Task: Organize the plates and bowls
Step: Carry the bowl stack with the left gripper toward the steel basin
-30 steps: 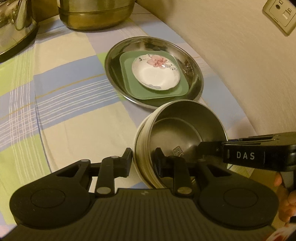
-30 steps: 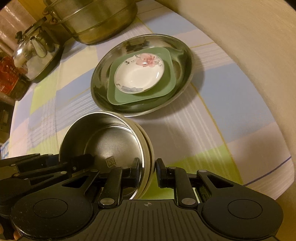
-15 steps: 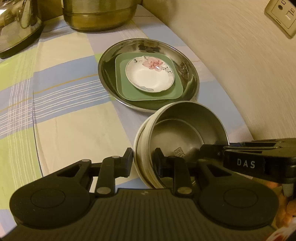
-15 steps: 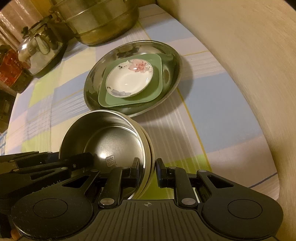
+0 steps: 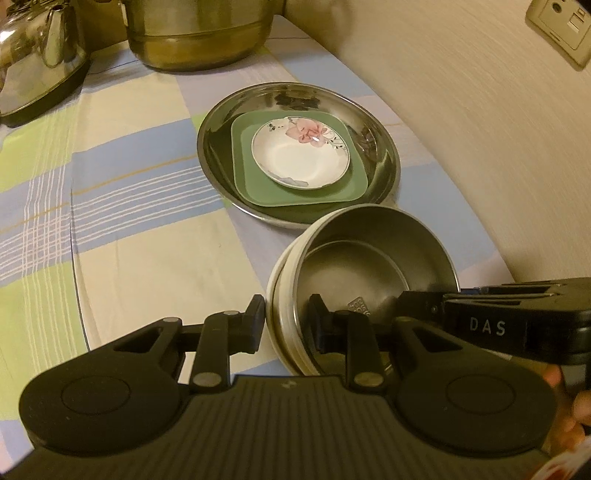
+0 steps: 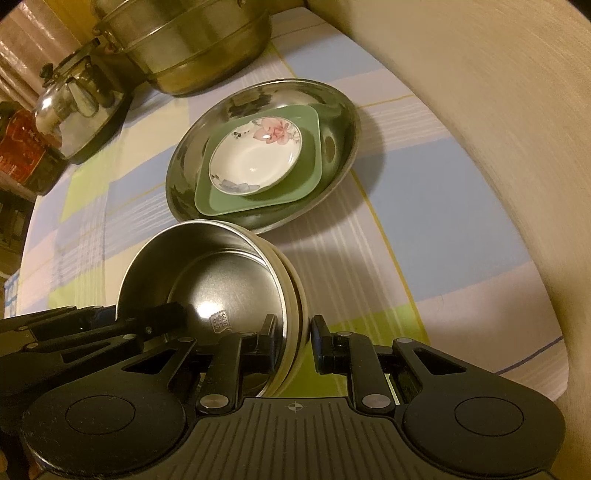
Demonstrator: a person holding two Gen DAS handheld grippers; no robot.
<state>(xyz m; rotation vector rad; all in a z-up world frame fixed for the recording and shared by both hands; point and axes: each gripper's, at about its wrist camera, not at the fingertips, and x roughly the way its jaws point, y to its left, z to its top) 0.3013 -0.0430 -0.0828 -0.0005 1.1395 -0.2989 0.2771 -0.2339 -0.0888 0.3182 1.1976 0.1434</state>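
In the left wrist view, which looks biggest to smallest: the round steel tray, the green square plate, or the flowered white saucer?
1. Round steel tray, the widest.
2. Green square plate, lying inside the tray.
3. Flowered white saucer, resting on the green plate.
They are stacked together, so nearness hardly skews this.

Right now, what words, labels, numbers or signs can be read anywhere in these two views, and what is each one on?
"DAS": white letters on the side of the right gripper, seen in the left wrist view.
Small stamped mark on the floor of the steel bowl: too small to be sure of; it looks like "SUS 304", upside down.
Red tin at the left edge: pale print, too blurred to read.
Wall socket: no readable text.
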